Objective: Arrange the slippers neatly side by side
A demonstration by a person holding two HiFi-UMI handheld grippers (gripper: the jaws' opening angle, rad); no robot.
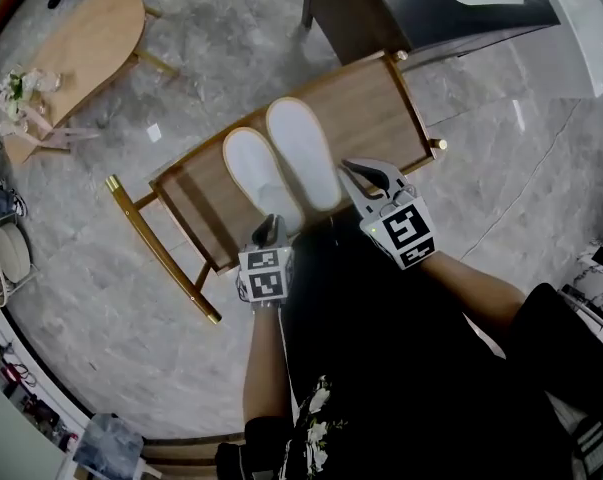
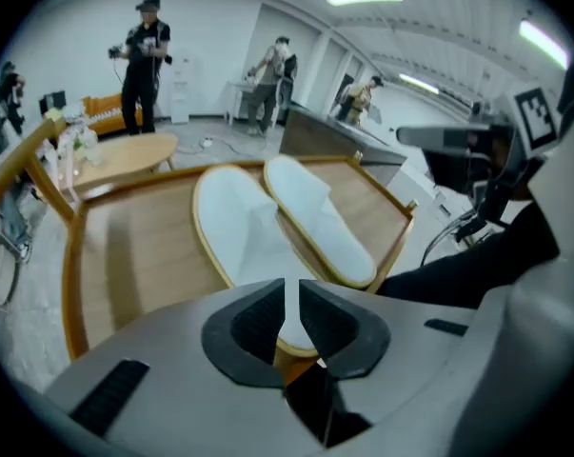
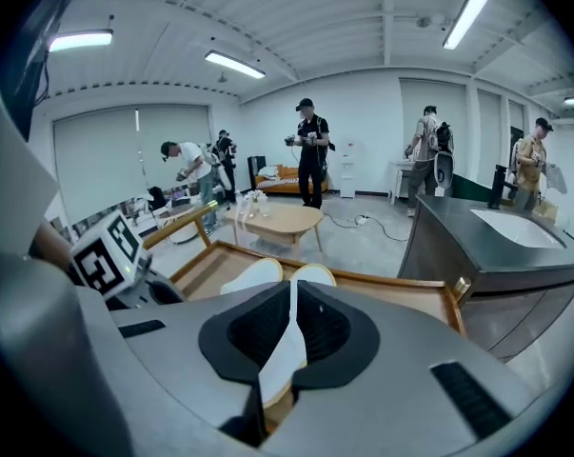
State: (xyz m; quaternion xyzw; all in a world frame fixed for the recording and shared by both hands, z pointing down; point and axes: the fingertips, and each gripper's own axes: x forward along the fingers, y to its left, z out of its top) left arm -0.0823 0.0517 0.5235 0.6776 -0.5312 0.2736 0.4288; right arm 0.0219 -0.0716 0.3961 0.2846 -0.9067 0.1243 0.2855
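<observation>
Two white slippers lie side by side, toes away from me, on a wooden tray table [image 1: 381,98]: the left slipper [image 1: 253,168] [image 2: 237,227] and the right slipper [image 1: 303,148] [image 2: 317,219]. My left gripper [image 1: 269,224] [image 2: 291,293] hangs over the left slipper's heel. Its jaws stand a narrow slit apart, and the white heel shows through the slit, not pinched. My right gripper [image 1: 353,168] [image 3: 291,291] sits at the right slipper's heel edge. Its jaws are closed to a thin line and hold nothing. Both toes [image 3: 253,274] [image 3: 317,274] show beyond it.
The tray table has a gold frame with corner knobs [image 1: 438,144]. An oval wooden coffee table [image 1: 81,48] stands at the far left and a dark counter [image 1: 421,8] behind the tray. Several people [image 2: 146,55] stand farther off. The floor is grey marble.
</observation>
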